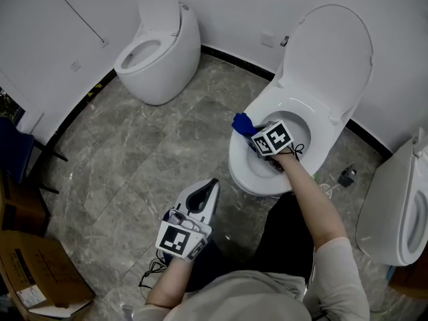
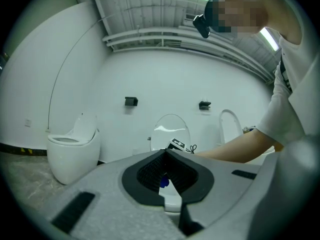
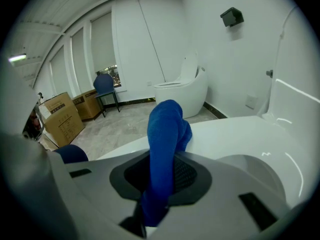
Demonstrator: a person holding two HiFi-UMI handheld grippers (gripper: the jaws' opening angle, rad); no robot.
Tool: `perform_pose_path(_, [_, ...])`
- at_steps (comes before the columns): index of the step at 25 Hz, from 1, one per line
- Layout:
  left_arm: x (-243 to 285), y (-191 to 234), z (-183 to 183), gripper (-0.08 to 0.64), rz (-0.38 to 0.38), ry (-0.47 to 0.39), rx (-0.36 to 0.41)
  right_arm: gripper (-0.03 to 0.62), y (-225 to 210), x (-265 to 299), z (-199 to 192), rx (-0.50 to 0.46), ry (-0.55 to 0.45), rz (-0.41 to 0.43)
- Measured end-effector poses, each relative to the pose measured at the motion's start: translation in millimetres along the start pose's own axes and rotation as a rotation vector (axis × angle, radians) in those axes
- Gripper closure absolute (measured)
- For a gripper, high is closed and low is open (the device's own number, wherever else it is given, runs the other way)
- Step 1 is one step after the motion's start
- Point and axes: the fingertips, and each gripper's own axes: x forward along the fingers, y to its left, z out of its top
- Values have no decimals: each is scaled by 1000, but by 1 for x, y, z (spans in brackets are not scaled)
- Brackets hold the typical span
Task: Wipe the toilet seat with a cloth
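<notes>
The white toilet [image 1: 314, 122] stands at centre right of the head view with its lid [image 1: 331, 45] raised. My right gripper [image 1: 250, 132] is over the seat's left rim, shut on a blue cloth [image 1: 242, 122]. In the right gripper view the cloth [image 3: 167, 134] sticks up from between the jaws and bends onto the white seat [image 3: 240, 131]. My left gripper [image 1: 212, 184] hangs over the floor to the left of the bowl, jaws shut with nothing in them. The left gripper view [image 2: 165, 153] looks toward the toilet lid [image 2: 171, 128] and my right forearm [image 2: 235, 151].
A second toilet [image 1: 157, 52] stands at the back left and a third [image 1: 401, 206] at the right edge. A cardboard box [image 1: 37, 276] and a blue chair [image 1: 13, 149] are at the left. A small black object [image 1: 346, 176] lies on the marble floor [image 1: 134, 159].
</notes>
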Motion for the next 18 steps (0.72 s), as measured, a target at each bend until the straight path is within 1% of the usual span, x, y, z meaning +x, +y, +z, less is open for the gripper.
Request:
perform_pose_path(2, [-2,2,2,551,5,-2,3,523,7,-1,-1,-22,6,5])
perform_pose_path(7, [-5,5,6,552,4,-5,10,523,22,-4,-5,-42,11,20])
perform_pose_path(15, [-7,16,7,552,30,-5,-7,523,42,-9,-8,-90,26,50])
perform_pose_path(18, [-7,14,7,551,23,-4,-12,522,51,-12,-13,-82,56,84])
